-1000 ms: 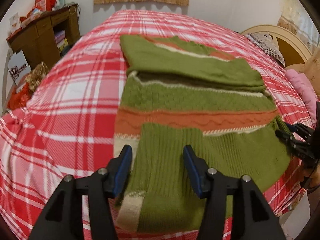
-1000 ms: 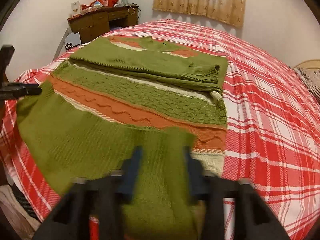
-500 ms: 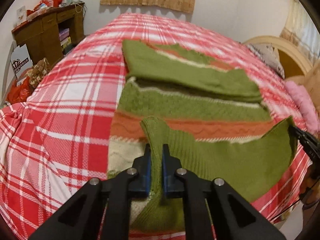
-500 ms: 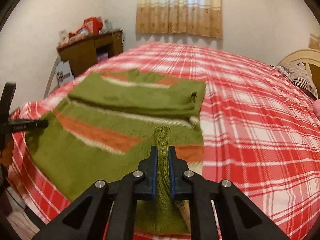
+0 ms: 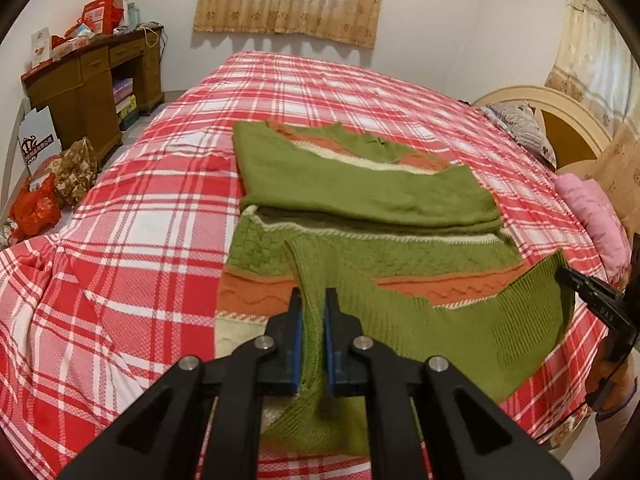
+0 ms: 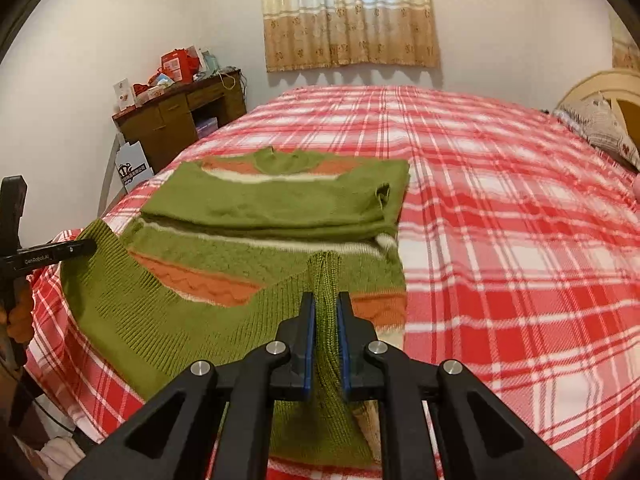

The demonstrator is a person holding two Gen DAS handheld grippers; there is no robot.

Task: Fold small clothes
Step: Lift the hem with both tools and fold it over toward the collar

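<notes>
A green knit sweater (image 5: 360, 184) with orange and cream stripes lies on the red plaid bed (image 5: 140, 208), its sleeves folded across the chest. My left gripper (image 5: 311, 300) is shut on one corner of the green ribbed hem and holds it lifted above the bed. My right gripper (image 6: 325, 300) is shut on the other hem corner of the sweater (image 6: 280, 204), also lifted. The hem hangs stretched between the two grippers. The right gripper shows at the right edge of the left wrist view (image 5: 592, 292); the left one shows at the left edge of the right wrist view (image 6: 52, 254).
A wooden desk (image 5: 92, 80) with boxes stands at the left wall; bags (image 5: 36, 208) lie on the floor beside it. A pink pillow (image 5: 596, 216) and a curved headboard (image 5: 560, 112) are at the right. Curtains (image 6: 348, 12) hang on the far wall.
Both grippers closed on the hem corners of the sweater and lifted them, moving the hem forward over the striped body.
</notes>
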